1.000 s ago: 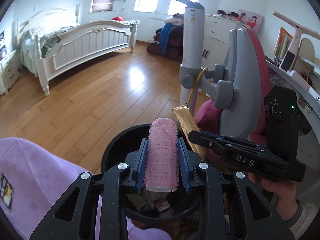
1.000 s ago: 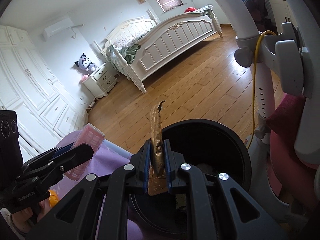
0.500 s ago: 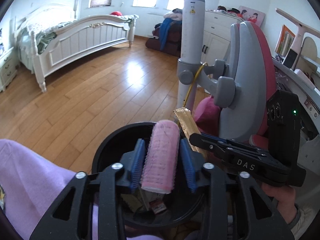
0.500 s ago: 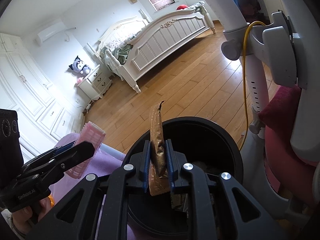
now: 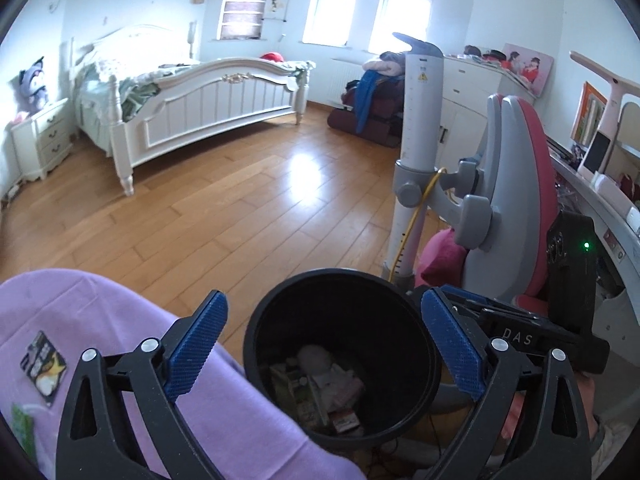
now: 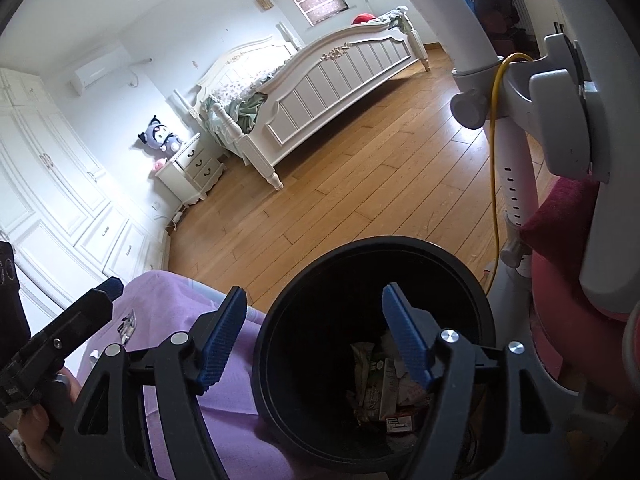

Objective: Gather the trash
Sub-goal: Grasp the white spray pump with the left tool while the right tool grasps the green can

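Trash (image 5: 320,384) in bin (image 5: 256,344), below both empty tongs.

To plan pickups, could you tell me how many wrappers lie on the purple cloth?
2: a black packet at left, a green wrapper below it; more may be hidden.

- The bin (image 5: 340,300) looks like smooth black plastic with a dull sheen on its rim.
- Trash (image 5: 320,384) in it is crumpled paper and glossy printed wrappers.
- Both tongs have matt black plastic arms, ribbed blue pads (image 5: 198,340) and shiny metal screws.
- The cloth (image 5: 80,308) is soft matt lilac fabric.
- The floor (image 5: 240,208) is glossy varnished wood.
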